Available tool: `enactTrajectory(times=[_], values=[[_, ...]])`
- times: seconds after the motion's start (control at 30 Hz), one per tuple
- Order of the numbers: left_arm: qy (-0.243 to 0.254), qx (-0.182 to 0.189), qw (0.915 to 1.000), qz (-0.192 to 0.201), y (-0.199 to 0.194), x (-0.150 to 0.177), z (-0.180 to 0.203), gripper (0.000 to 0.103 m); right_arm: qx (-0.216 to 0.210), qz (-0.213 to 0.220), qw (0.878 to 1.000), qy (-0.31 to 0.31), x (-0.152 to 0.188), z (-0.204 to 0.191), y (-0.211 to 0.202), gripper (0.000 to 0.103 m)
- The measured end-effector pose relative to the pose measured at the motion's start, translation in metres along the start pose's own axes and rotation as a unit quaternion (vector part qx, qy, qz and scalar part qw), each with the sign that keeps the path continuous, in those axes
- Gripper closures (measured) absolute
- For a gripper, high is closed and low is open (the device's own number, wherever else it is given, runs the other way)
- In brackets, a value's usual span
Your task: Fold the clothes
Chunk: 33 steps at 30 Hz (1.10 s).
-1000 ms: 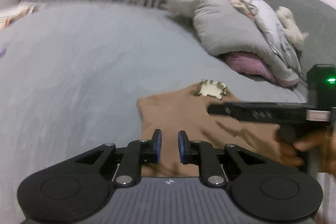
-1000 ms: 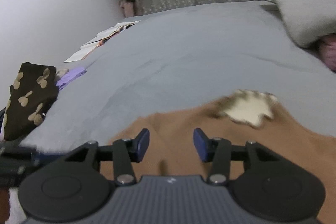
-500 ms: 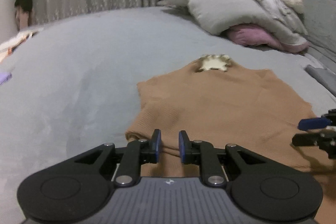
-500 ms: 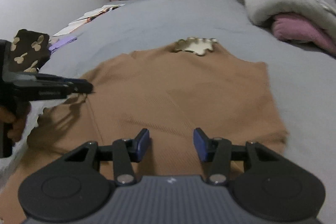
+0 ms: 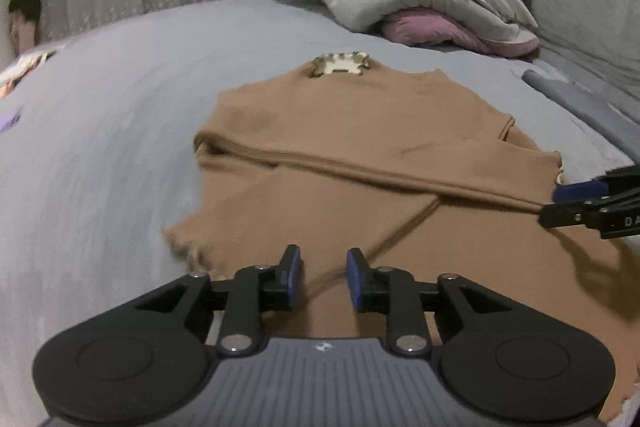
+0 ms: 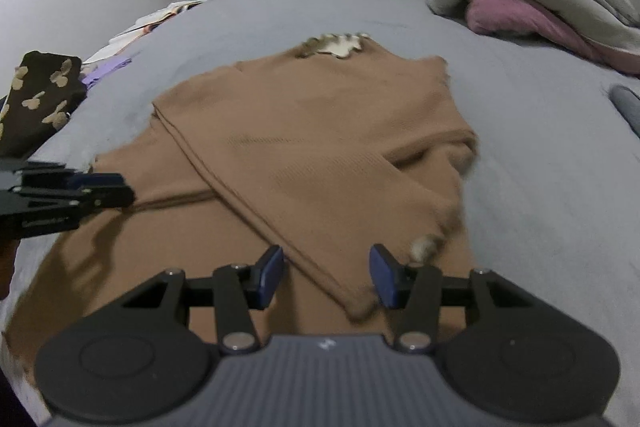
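1. Sweater (image 5: 360, 147) lies flat on the grey bed (image 5: 120, 107), collar (image 5: 340, 65) far, hem near; both sleeves (image 6: 280, 195) lie crossed over the body.
2. Left gripper (image 5: 322, 277) hovers over the hem, jaws apart, holding nothing.
3. Right gripper (image 6: 326, 277) hovers over the sleeve cuff (image 6: 426, 247), jaws wide apart, empty.
4. Handling, judged: soft ribbed knit, light, limp, stretchy; it likely sags and bunches if lifted at one point.
5. Best hold: pinch both hem corners, through both layers, and fold toward the collar.
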State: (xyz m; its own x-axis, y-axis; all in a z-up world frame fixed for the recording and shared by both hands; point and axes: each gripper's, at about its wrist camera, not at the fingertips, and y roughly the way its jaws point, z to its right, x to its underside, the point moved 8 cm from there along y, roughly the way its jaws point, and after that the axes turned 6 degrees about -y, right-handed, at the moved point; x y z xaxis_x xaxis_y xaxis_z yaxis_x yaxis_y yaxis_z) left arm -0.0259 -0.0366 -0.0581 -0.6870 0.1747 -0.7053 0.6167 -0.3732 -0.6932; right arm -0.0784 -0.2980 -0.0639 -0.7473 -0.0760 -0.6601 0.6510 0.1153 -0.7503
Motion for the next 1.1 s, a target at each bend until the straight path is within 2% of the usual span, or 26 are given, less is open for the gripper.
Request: enactTrajectory(times=[0.1, 0.27, 0.43, 0.53, 0.67, 0.83, 0.97, 1.03, 1.1], values=[[0.000, -0.006, 1.0000, 0.003, -0.014, 0.015, -0.002, 0.076, 0.018, -0.020, 0.999, 0.020, 0.018, 0.013, -0.013, 0.055], [-0.021, -0.005, 0.9997, -0.014, -0.029, 0.031, -0.010, 0.074, 0.019, -0.024, 0.998, 0.048, 0.038, 0.025, -0.029, 0.054], [-0.058, 0.014, 0.9967, -0.055, -0.049, 0.042, -0.020, 0.072, -0.001, -0.028, 0.997, 0.072, 0.055, 0.032, -0.054, 0.054], [-0.083, 0.025, 0.9913, -0.099, -0.057, 0.054, -0.026, 0.069, 0.007, -0.052, 0.995, 0.090, 0.069, 0.041, -0.069, 0.051], [-0.128, 0.061, 0.9803, -0.137, -0.069, 0.068, -0.034, 0.069, -0.025, -0.075, 0.990, 0.115, 0.087, 0.048, -0.078, 0.053], [-0.175, 0.102, 0.9666, -0.157, -0.075, 0.080, -0.034, 0.070, -0.061, -0.086, 0.982, 0.157, 0.098, 0.049, -0.090, 0.063], [-0.177, 0.111, 0.9639, -0.165, -0.076, 0.086, -0.031, 0.071, -0.084, -0.094, 0.976, 0.179, 0.103, 0.047, -0.094, 0.069], [-0.181, 0.117, 0.9609, -0.174, -0.076, 0.090, -0.028, 0.083, -0.089, -0.096, 0.975, 0.180, 0.104, 0.045, -0.095, 0.075], [-0.191, 0.126, 0.9558, -0.185, -0.076, 0.093, -0.026, 0.092, -0.094, -0.098, 0.974, 0.182, 0.105, 0.043, -0.095, 0.085]])
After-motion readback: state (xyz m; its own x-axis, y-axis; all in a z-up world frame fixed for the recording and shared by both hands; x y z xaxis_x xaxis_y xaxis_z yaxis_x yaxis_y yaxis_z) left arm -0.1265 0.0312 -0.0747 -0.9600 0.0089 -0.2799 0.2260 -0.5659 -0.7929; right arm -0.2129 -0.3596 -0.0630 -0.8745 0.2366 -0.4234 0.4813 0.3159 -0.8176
